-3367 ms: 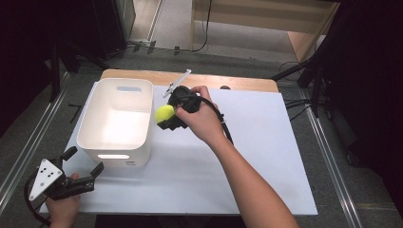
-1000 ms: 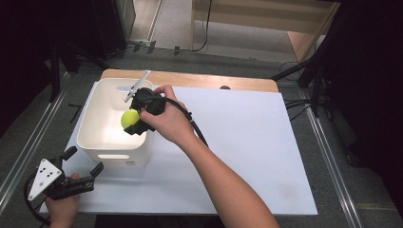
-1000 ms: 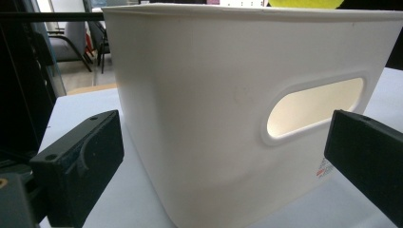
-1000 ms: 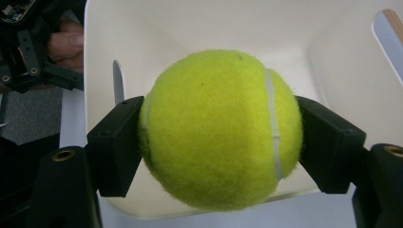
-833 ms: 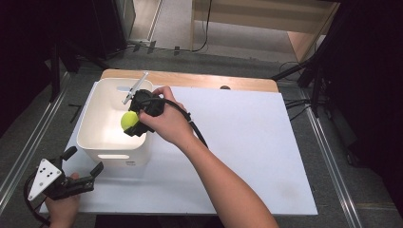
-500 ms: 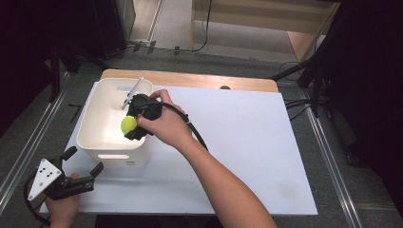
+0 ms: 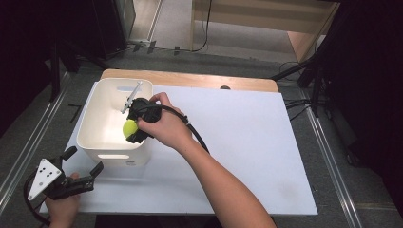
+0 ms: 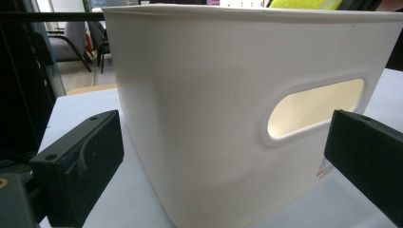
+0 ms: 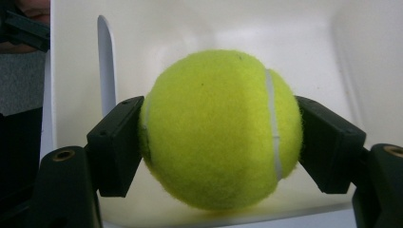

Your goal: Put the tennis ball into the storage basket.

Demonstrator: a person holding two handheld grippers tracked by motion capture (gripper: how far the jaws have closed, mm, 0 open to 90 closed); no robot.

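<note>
At the left, the left gripper is held low at the near corner of the table, its jaws spread wide with nothing between them. Just ahead of those jaws the near wall of the white bin is seen, with an oval handle slot cut into it; the bin is not touched by either jaw.

Further right, the right gripper is held over the bin's open top, at its right-hand rim. A yellow-green tennis ball is pinched between its jaws, one pad pressed against each side at about the ball's widest line. The ball is held in the air above the bin's pale floor, which is seen behind and below it in the right gripper view; it is not resting on anything.

The ball is judged to be light, springy and covered in fuzzy felt, so it is unlikely to slip and is not fragile. Since it is round, a hold off its middle could squeeze it out of the jaws, so a grip across the widest part is judged the safest. If released here, it can be expected to bounce inside the bin.

The bin is judged to be thin, stiff plastic and light, easily shifted if knocked.
</note>
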